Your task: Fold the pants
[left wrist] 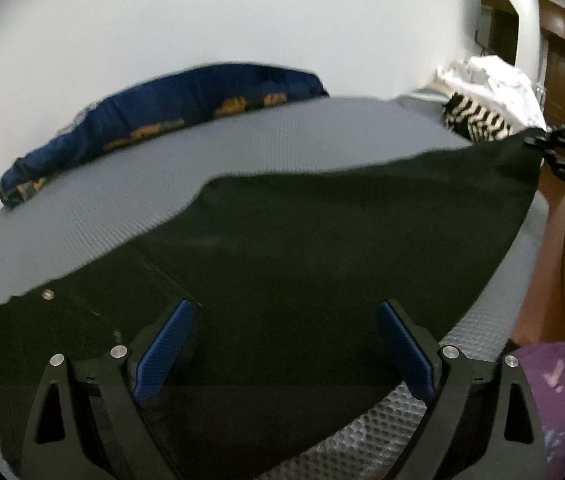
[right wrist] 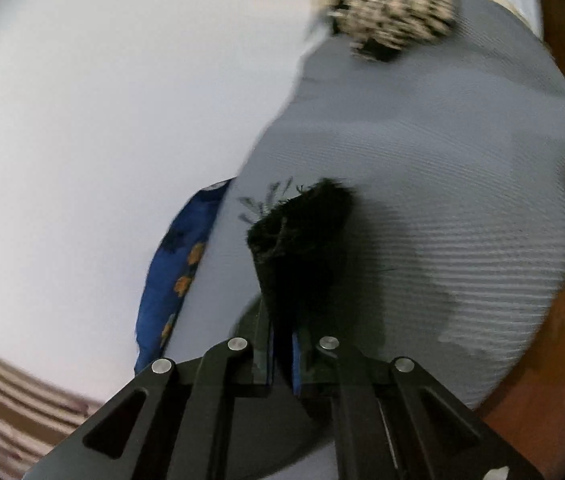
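Note:
Black pants (left wrist: 322, 248) lie spread over a grey textured mattress (left wrist: 242, 148). My left gripper (left wrist: 282, 344) hovers over their waist end, near a metal button (left wrist: 47, 294), with its blue pads (left wrist: 162, 348) wide apart and open. At the far right, one corner of the pants is lifted off the mattress and pulled taut by my right gripper (left wrist: 538, 148). In the right wrist view that gripper (right wrist: 282, 344) is shut on the frayed black hem (right wrist: 302, 240), which sticks up between its fingers.
A blue pillow with orange print (left wrist: 162, 112) lies along the mattress's far edge by a white wall. A black-and-white striped cloth (left wrist: 478, 120) and white clothes (left wrist: 494, 76) are piled at the far right corner. Purple cloth (left wrist: 562, 392) sits at the near right.

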`<action>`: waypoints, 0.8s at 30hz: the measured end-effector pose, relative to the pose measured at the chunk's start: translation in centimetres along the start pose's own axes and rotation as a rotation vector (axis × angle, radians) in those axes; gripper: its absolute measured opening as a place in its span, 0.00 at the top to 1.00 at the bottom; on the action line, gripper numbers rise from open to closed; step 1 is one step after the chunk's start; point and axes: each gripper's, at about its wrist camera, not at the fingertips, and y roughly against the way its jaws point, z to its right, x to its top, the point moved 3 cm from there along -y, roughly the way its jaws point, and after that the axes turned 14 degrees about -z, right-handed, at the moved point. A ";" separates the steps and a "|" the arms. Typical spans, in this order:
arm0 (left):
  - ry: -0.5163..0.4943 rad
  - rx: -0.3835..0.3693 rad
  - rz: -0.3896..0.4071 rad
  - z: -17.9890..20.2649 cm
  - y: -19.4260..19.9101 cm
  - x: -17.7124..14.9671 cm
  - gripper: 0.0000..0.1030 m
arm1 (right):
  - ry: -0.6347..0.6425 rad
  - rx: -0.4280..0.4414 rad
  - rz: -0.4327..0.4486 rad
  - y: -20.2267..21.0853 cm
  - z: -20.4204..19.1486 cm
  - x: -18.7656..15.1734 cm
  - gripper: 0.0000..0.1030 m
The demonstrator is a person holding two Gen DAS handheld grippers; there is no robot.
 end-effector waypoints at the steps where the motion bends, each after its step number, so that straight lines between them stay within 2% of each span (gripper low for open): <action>1: 0.004 0.002 0.009 -0.1 0.6 0.0 0.09 | 0.030 0.002 -0.004 -0.5 -1.4 -0.1 0.93; 6: 0.056 0.007 0.063 -2.2 4.1 -0.8 0.09 | 0.256 0.060 -0.098 -5.2 -12.3 -4.6 0.93; 9: 0.093 0.014 0.065 -4.0 5.1 -1.5 0.09 | 0.365 0.104 -0.210 -9.8 -17.8 -9.5 0.93; 11: 0.122 0.028 0.059 -5.5 5.3 -2.3 0.09 | 0.443 0.086 -0.309 -14.0 -20.3 -13.8 0.93; 14: 0.188 0.027 0.044 -7.7 5.1 -3.4 0.09 | 0.475 0.006 -0.467 -20.3 -20.1 -19.2 0.94; 17: 0.269 -0.008 0.037 -9.4 5.0 -4.1 0.09 | 0.519 -0.103 -0.581 -23.5 -18.4 -23.4 0.93; 20: 0.333 -0.040 0.038 -10.7 4.8 -5.0 0.09 | 0.650 -0.186 -0.555 -23.4 -18.5 -25.2 0.93; 24: 0.382 -0.070 0.010 -11.4 4.0 -5.5 0.09 | 0.702 -0.214 -0.533 -23.0 -19.3 -25.5 0.93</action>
